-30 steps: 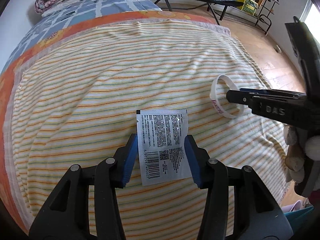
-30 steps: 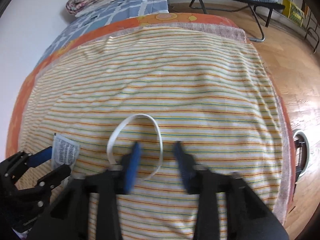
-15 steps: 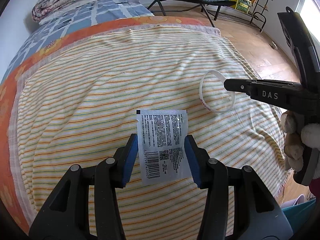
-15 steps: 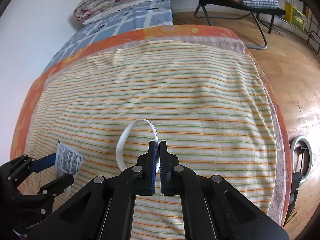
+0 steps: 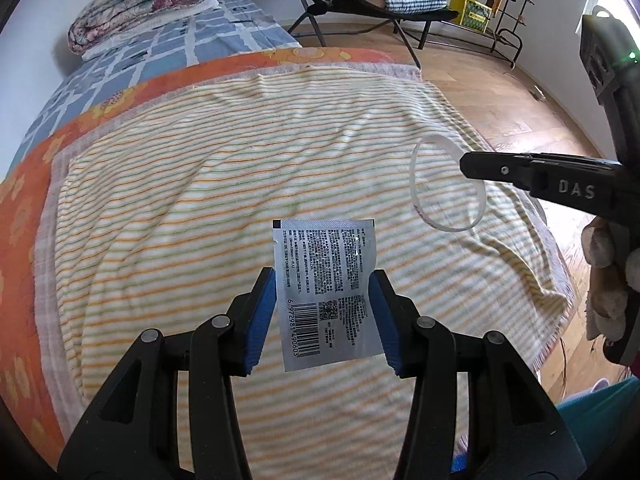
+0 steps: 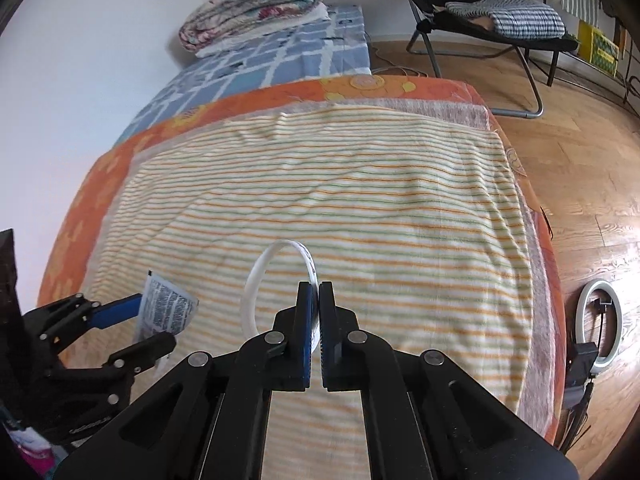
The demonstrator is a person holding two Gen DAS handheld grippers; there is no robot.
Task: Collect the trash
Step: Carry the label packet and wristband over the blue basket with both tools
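Lifted since a moment ago, both pieces of trash now hang clear of the bed with my 2 tongs raised higher above it. My right tongs [image 6: 315, 312] are pinched tight on the white band [image 6: 256, 280], gripping its near rim so the loop stands out ahead of the fingers. My left tongs [image 5: 325, 312] sit partly closed across the printed sachet [image 5: 326, 280], its 2 blue pads pressing the packet's side edges, barcode end toward me. Below both lies the striped blanket [image 6: 380, 208] spread on the bed, an orange sheet [image 6: 260, 100] past it, and a folded quilt [image 6: 252, 4] at the far end. I judge the pickup step done; next I need to carry both items to a bin, which I can't see from here, keeping both grips firm.
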